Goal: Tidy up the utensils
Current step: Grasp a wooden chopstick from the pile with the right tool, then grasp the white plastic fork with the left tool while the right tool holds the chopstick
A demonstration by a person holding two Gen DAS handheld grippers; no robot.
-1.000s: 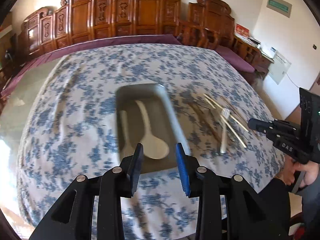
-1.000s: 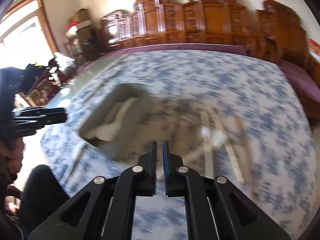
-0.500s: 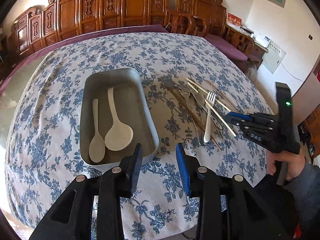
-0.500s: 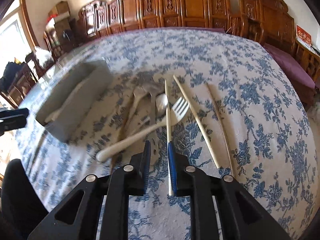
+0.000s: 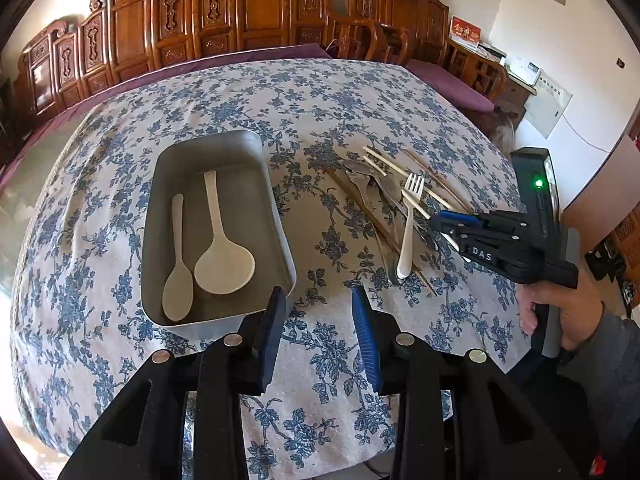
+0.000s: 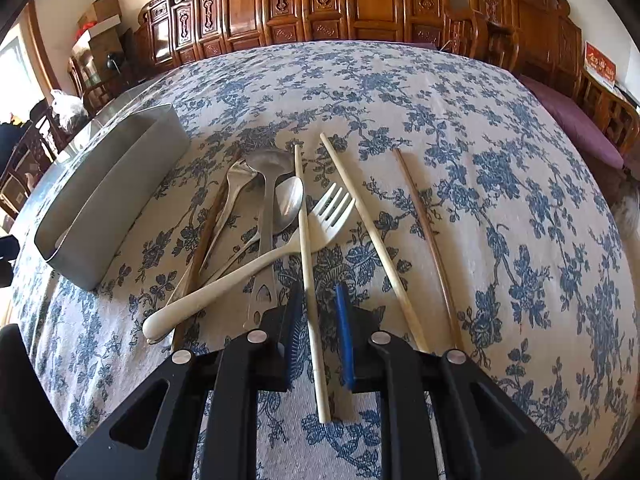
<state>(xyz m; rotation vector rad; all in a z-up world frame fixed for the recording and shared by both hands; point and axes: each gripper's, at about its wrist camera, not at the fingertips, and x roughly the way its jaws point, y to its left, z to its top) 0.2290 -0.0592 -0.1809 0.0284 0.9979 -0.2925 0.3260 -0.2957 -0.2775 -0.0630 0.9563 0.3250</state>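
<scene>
Here the pale chopstick (image 6: 306, 240) lies lengthwise along the right gripper (image 6: 318, 316), its far tip pointing away toward the carved wooden chairs (image 6: 360, 0) and its near end reaching back past the fingertips. It is a thin, cream, straight stick on the blue-flowered tablecloth (image 6: 500, 184), and it runs between the narrow-set jaws, which have just been opening; a gap shows on either side, so the pads do not press it. It crosses over the cream fork (image 6: 256, 264), whose tines point up and right. Left of it lie metal spoons (image 6: 276, 200); right of it a second pale chopstick (image 6: 372, 240) and a brown one (image 6: 428, 244). The grey metal tray (image 5: 276, 216) beside the pile holds two cream spoons (image 5: 216, 248). The left gripper (image 5: 318, 300) hovers over the tray's near corner, half open and empty.
</scene>
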